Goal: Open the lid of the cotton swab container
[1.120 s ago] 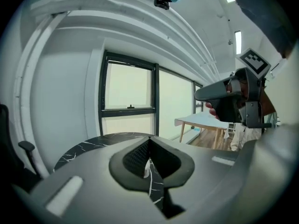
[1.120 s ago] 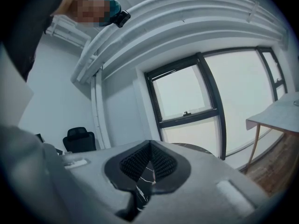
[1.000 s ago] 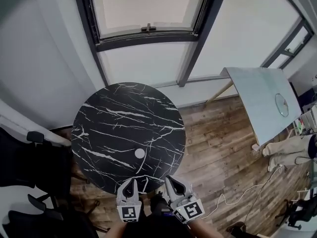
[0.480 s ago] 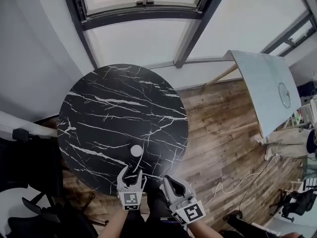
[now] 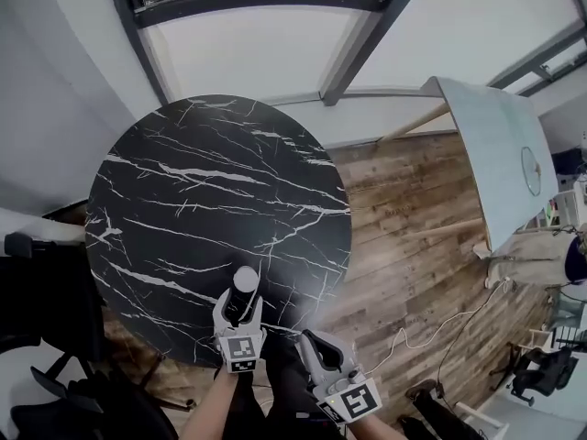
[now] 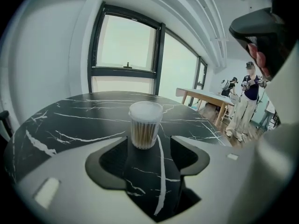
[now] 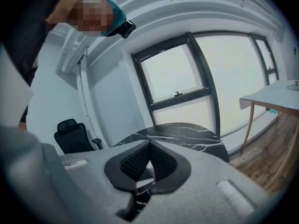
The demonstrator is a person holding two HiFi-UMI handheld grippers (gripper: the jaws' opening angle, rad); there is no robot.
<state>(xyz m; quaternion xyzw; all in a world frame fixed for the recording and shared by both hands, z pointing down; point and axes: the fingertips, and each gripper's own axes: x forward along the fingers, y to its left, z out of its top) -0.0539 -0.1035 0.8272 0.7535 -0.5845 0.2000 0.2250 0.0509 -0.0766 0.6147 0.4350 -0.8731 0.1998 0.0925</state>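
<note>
The cotton swab container is seen upright on the black marbled worktop, near the edge closest to the person. Its white lid is on, and the swabs can be seen packed behind the clear wall.

The left gripper is set low, level with the container, and its fingers are being opened wide at this moment. The container is framed in the mouth of the gap, between the tips, and no pad is seen pressing on it. That wide spread is judged to be made so that the round body can be taken in without being knocked. The body, not the lid, is lined up with the pads, which suggests the tub is meant to be steadied low down while the top is left free.

The right gripper is held back beyond the worktop's near edge, apart from the container, with its fingers closed together on nothing. It is judged to be kept in reserve for the lid.

The task is barely begun, as the lid is not yet touched. A light tub like this may be expected to slide or tip if it is met by one pad first, so an even closing would be called for.
</note>
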